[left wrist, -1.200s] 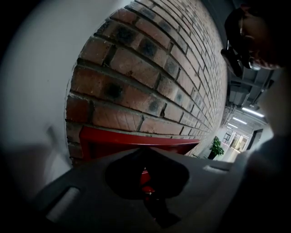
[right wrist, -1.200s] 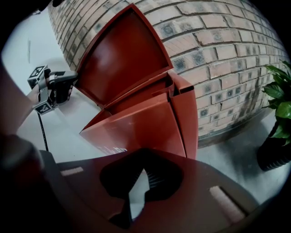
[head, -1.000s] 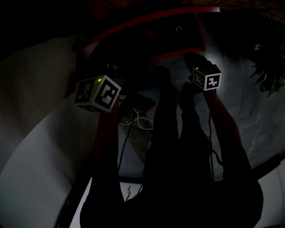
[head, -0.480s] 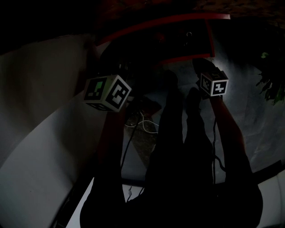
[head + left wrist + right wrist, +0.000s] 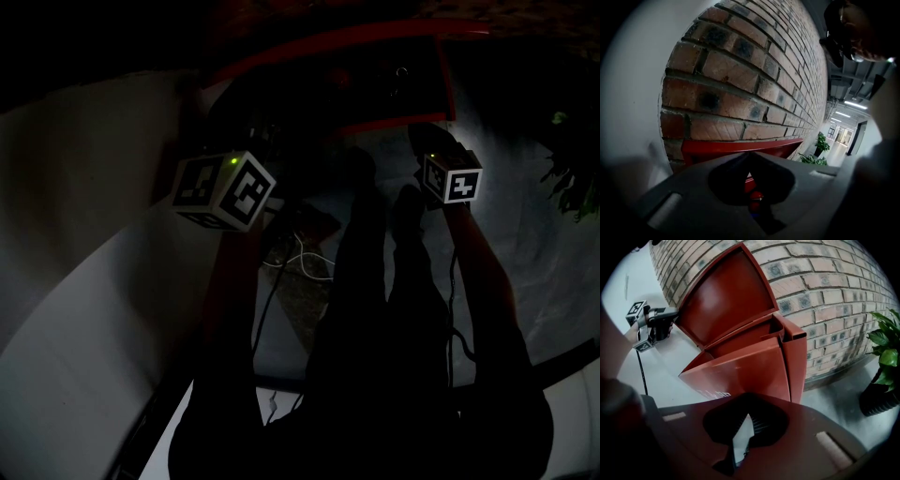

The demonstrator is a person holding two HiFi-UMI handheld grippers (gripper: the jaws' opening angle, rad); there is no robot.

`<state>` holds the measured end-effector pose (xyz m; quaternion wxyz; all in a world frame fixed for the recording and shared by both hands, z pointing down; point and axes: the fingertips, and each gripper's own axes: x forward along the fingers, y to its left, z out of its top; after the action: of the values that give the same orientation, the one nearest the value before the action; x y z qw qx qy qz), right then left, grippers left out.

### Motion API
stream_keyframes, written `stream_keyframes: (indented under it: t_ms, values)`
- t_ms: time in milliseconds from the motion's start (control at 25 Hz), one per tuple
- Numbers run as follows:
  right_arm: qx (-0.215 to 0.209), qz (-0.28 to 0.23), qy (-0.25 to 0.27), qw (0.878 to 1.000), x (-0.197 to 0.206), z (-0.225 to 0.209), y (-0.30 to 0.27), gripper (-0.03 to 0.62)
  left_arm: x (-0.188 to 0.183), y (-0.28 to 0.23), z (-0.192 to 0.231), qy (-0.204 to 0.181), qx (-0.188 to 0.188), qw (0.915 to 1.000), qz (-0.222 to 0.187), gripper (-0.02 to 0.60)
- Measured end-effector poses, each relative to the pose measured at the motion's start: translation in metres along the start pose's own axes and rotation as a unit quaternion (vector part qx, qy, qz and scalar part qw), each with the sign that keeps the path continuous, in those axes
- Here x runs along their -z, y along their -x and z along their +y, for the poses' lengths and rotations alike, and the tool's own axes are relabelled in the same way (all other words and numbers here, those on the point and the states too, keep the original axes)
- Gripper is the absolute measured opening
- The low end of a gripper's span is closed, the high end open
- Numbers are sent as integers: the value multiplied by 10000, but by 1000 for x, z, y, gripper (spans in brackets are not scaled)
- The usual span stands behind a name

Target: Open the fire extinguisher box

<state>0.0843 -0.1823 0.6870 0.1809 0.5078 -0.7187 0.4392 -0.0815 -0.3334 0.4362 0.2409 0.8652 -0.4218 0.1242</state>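
The red fire extinguisher box (image 5: 740,362) stands against a brick wall (image 5: 825,291). Its lid (image 5: 726,291) is raised and its front panel (image 5: 740,376) tilts outward. My right gripper (image 5: 749,416) hangs just in front of the front panel, jaws together with nothing in them. My left gripper (image 5: 672,315) is at the lid's left edge; contact cannot be judged. In the left gripper view the lid's rim (image 5: 740,147) runs just beyond the shut left gripper (image 5: 750,157), and red extinguisher tops (image 5: 756,197) show through the slit. The head view is very dark, showing the lid (image 5: 328,47) and both marker cubes.
A potted plant (image 5: 886,348) stands on the floor right of the box. A corridor with more plants (image 5: 820,143) runs off along the wall. Cables (image 5: 295,253) lie on the floor by my dark legs (image 5: 375,309). A pale wall (image 5: 628,277) lies left of the brick.
Over the second the box and both grippers shifted slightly right in the head view. The left marker cube turned a little. The box stays open.
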Motion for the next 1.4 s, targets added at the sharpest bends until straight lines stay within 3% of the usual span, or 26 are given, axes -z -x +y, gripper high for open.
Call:
stream_keyframes:
  t_ms: [400, 680, 880, 1400]
  values:
    - [-56, 74, 124, 9999, 2, 1, -1, 0, -22, -4, 3, -107, 65, 9996, -268, 0]
    - [-27, 150, 323, 9994, 5, 2, 0, 0, -22, -9, 4, -132, 45, 9996, -232, 0]
    - [-244, 122, 588, 9979, 0, 15, 0, 0, -27, -15, -1, -276, 57, 9994, -207, 0]
    - [-657, -13, 636, 9958, -9, 43, 3, 0, -31, -19, -4, -330, 57, 9992, -201, 0]
